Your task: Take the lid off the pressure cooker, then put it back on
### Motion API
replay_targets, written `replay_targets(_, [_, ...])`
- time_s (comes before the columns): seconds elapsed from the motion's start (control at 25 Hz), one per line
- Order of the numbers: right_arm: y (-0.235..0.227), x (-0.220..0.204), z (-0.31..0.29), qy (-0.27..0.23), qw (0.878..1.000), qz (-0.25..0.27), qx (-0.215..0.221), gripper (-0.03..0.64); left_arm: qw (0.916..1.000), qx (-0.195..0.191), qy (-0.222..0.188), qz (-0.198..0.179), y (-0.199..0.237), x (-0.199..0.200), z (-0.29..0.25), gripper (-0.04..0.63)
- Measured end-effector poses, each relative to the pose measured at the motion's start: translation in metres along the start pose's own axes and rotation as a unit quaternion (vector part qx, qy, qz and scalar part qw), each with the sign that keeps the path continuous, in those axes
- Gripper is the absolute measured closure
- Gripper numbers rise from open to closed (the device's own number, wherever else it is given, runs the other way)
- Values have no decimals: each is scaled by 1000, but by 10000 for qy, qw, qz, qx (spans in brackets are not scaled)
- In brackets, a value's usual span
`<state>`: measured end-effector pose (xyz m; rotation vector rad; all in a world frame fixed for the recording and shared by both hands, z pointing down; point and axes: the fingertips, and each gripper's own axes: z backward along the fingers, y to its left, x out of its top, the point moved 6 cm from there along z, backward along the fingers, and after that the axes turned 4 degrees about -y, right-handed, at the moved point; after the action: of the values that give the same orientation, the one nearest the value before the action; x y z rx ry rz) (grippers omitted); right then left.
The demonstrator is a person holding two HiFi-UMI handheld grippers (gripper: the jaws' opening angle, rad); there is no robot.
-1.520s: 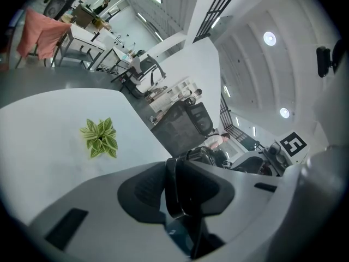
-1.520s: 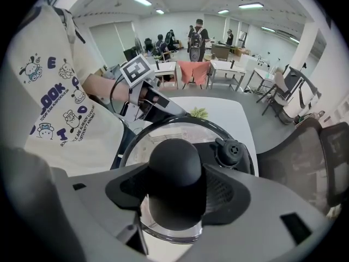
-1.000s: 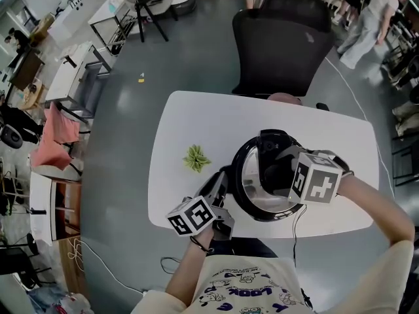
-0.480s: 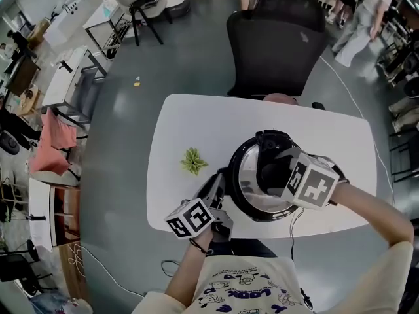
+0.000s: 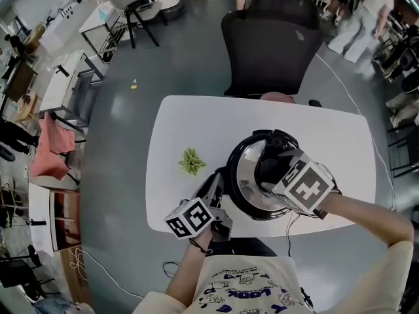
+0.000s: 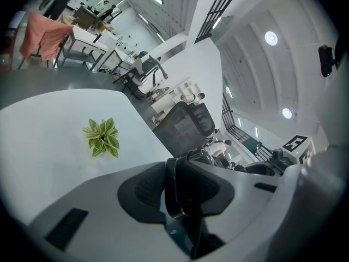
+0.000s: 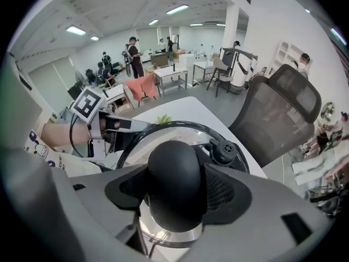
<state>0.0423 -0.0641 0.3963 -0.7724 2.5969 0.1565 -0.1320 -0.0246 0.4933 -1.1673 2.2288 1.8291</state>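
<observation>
One pressure cooker (image 5: pixel 234 198) at near edge of white surface (image 5: pixel 196 120), with one lid (image 5: pixel 247 178) seated on it. Right gripper (image 7: pixel 175 198) jaws grasping the single black lid knob (image 7: pixel 174 171). Left gripper (image 6: pixel 182 192) jaws clenched on cooker's black side piece. One green leaf ornament (image 5: pixel 190 161) toward left edge. Legible print: "LOOK" on shirt (image 5: pixel 252 292).

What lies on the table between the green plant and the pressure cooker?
Nothing. Only bare white table separates the green plant from the pressure cooker, as the head view shows.
</observation>
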Motion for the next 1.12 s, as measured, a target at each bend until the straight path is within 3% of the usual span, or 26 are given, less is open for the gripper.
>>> replay_targets(1.12, [5,-1,0,-314,9974,474,451,321,9996,81,212,-147,1,0,3,477])
